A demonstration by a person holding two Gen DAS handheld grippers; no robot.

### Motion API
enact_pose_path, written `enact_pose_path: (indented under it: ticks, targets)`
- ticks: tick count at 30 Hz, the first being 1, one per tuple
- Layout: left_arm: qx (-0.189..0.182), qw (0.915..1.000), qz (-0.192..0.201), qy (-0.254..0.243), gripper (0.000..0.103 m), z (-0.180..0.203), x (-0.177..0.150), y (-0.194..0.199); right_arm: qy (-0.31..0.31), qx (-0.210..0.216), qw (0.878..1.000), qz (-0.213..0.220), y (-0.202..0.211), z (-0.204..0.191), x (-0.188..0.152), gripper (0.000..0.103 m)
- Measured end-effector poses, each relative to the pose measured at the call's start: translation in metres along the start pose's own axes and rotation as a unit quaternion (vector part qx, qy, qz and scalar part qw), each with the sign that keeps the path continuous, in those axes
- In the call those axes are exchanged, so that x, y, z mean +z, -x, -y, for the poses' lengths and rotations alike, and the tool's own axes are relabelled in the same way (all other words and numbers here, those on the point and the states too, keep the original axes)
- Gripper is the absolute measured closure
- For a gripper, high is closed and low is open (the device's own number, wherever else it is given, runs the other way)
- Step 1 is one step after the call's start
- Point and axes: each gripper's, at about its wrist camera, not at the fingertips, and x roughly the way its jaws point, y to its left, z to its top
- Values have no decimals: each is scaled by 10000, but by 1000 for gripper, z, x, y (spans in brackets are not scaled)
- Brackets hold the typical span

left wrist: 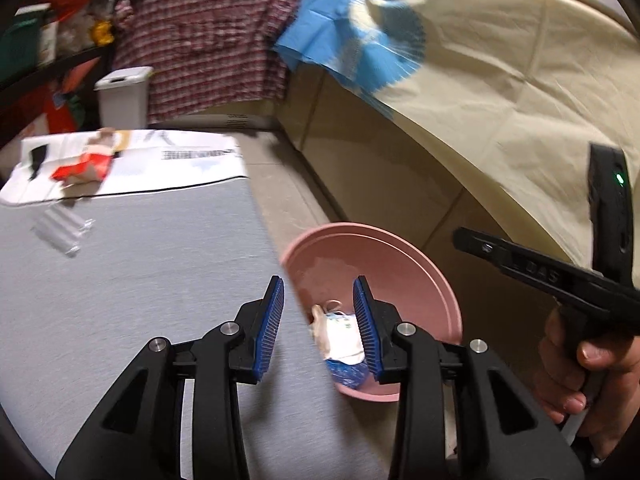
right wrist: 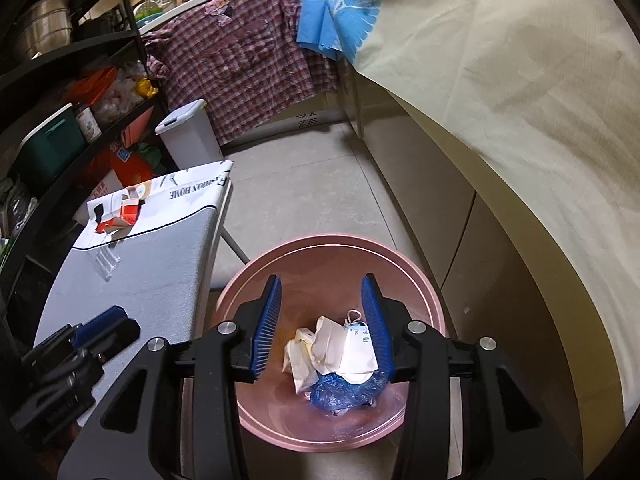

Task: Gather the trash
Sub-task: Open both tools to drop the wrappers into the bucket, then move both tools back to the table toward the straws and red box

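Observation:
A pink basin (right wrist: 420,300) stands on the floor beside a grey table (right wrist: 152,272). In it lie crumpled white paper (right wrist: 328,344), a white mask and a blue plastic bag (right wrist: 344,390). My right gripper (right wrist: 322,292) is open and empty right above the basin. My left gripper (left wrist: 318,292) is open and empty over the table's right edge, with the basin (left wrist: 384,256) just beyond. A clear plastic wrapper (left wrist: 60,232) and a red-and-brown wrapper (left wrist: 86,166) lie on the table's far end. In the left wrist view the right gripper's body (left wrist: 560,276) is at the right.
A white lidded bin (right wrist: 188,132) stands on the floor past the table. A printed white cloth (left wrist: 132,160) covers the table's far end. Dark shelves (right wrist: 60,120) with clutter stand at the left. A counter draped in cream cloth (right wrist: 500,100) runs along the right.

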Motion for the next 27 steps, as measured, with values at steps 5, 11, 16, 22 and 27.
enact_pose_path:
  ticks: [5,11,16,22,27]
  targets:
    - [359,9982,216,436,68,-35,3,12,192,163,9996,119,13,-20,-2,60]
    - [972,9888,410,1058,68,-84,6,18,574,300,9976,250,22,-48,-7,60]
    - [1430,9773,623,1432,68,-120,16,21,889,434,9943,409,25,-69,-12,60]
    - [1703,9663,763,1776,59,-163,26,22,981,700,9910,585,21,-90,-9,60]
    - [1730,9565,666,2252,53,-203,31,13,944,1056,9885,522,8,-110,-8,60]
